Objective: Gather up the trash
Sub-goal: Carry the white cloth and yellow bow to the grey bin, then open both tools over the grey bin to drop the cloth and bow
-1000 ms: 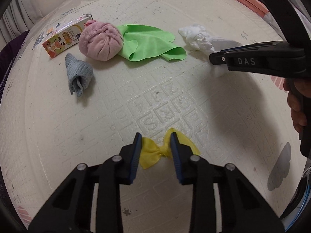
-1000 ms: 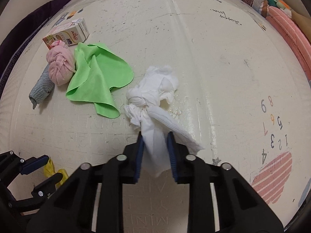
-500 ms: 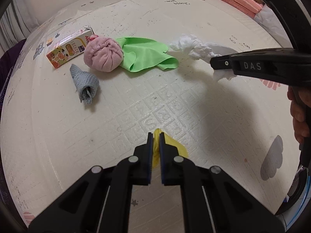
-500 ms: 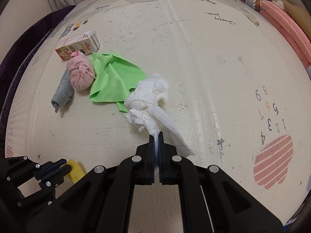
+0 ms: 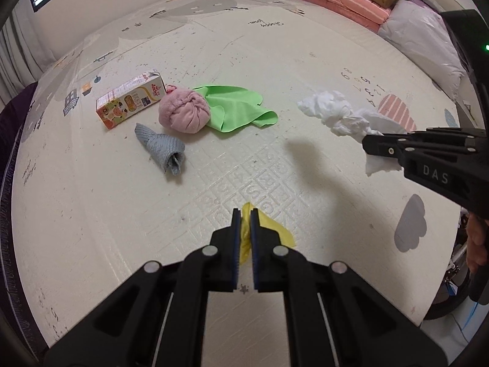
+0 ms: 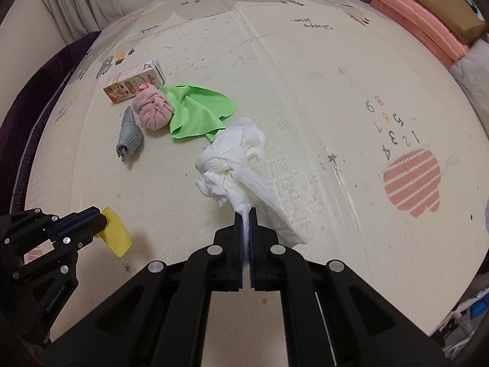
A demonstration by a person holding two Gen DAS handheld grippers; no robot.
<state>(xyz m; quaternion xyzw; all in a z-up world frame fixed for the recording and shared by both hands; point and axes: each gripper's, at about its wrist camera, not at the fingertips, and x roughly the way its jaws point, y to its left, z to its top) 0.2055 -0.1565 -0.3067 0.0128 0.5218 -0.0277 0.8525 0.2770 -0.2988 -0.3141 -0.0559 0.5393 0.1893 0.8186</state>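
Left tongs [image 5: 244,229]: clamped on yellow scrap [image 5: 276,229]
Right tongs [image 6: 245,232]: clamped on white tissue [image 6: 232,159] (crumpled)
Carton [image 5: 130,101]: lying on mat [image 5: 305,70], contents unseen

**Both grippers hold trash above the play mat**

The left gripper [image 5: 244,223] is clamped on a yellow scrap [image 5: 269,229], which sticks out ahead of and to the right of its fingertips. At the right edge the right gripper [image 5: 371,148] pinches a white crumpled tissue [image 5: 336,113], its bulk lifted over the cream play mat [image 5: 91,198]. Farther back on the mat lie a juice carton [image 5: 130,101], a pink balled cloth [image 5: 185,114] touching a green cloth [image 5: 238,107], and a grey rolled sock [image 5: 162,146] just beside them.
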